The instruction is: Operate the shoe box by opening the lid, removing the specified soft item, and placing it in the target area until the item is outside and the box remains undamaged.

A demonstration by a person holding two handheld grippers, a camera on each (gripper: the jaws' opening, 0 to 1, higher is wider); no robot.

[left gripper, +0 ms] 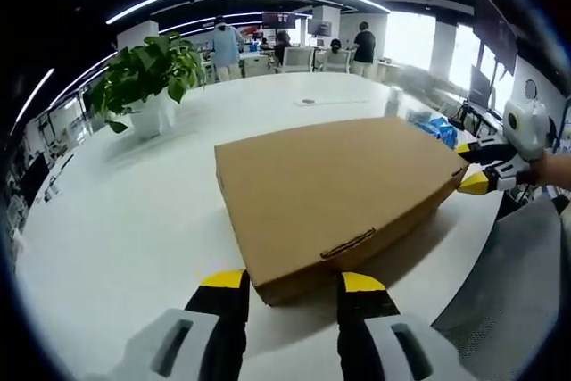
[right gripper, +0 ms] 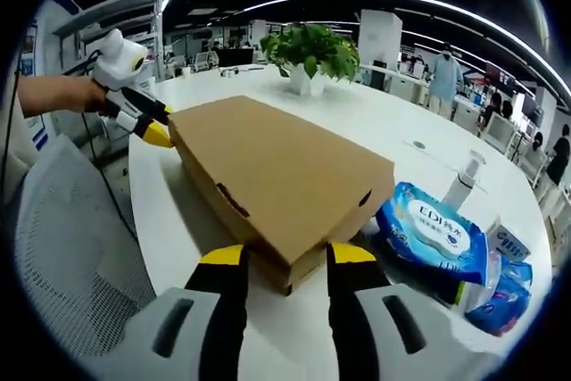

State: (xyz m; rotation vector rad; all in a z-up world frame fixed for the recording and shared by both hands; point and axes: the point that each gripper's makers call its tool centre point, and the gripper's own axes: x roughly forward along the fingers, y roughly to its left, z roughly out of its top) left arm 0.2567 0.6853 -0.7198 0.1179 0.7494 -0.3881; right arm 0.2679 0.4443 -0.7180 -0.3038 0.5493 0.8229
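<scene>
Two hand-held grippers close in on a closed cardboard shoe box (left gripper: 335,198) lying flat on a white desk (left gripper: 125,220), lid still down. In the left gripper view, the left gripper (left gripper: 293,285) stands at bottom centre with its yellow-tipped jaws apart, flanking the box's near corner and holding nothing; whether the tips touch the cardboard is hard to tell. The right gripper (right gripper: 277,258), at bottom centre of the right gripper view, is likewise spread at another corner of the box, empty.

The risk, as it looks from here: jaws pinching or prying at a corner could crease or tear the thin lid, and uneven pushes from opposite ends could slide the box towards the desk edge or into the blue wipes packet (right gripper: 433,231) and spray bottle (right gripper: 460,183) at the right of that view. A potted plant (left gripper: 147,78) stands well apart, upper left.
</scene>
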